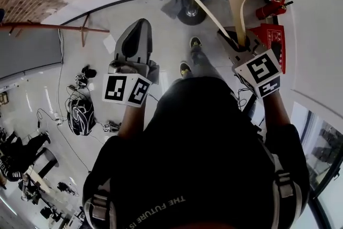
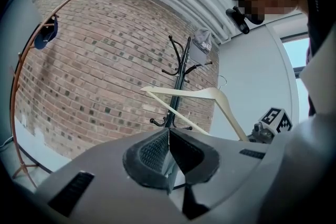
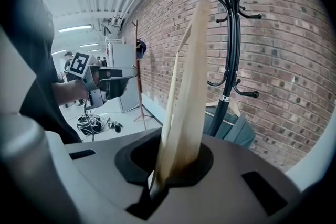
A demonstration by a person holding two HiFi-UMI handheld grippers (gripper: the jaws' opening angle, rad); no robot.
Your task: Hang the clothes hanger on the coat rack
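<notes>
Curved red-brick wall (image 2: 94, 60) closes the far side, and pale glossy floor (image 1: 107, 13) runs from it back to the person's shoes (image 1: 186, 68). A black metal coat rack with curled prongs (image 2: 178, 86) stands near that wall, with a grey cap (image 2: 202, 44) on its top and grey cloth (image 3: 236, 131) bunched at its foot.

The right tongs (image 3: 173, 176) pinch the lower end of one arm of a cream wooden clothes hanger with a thin wire hook (image 3: 191, 86). The hanger is raised towards the rack's upper prongs. From the left gripper view its hook sits just right of the pole, apart from every prong.

The left tongs (image 2: 169, 155) are pressed together with nothing between them, held out level on the left, well apart from the hanger.

Open floor lies between the shoes and the rack's round base. On the left lie a dark helmet (image 1: 81, 115) and loose cables. On the right, a red fire extinguisher (image 1: 270, 8) sits by a white wall's edge.
</notes>
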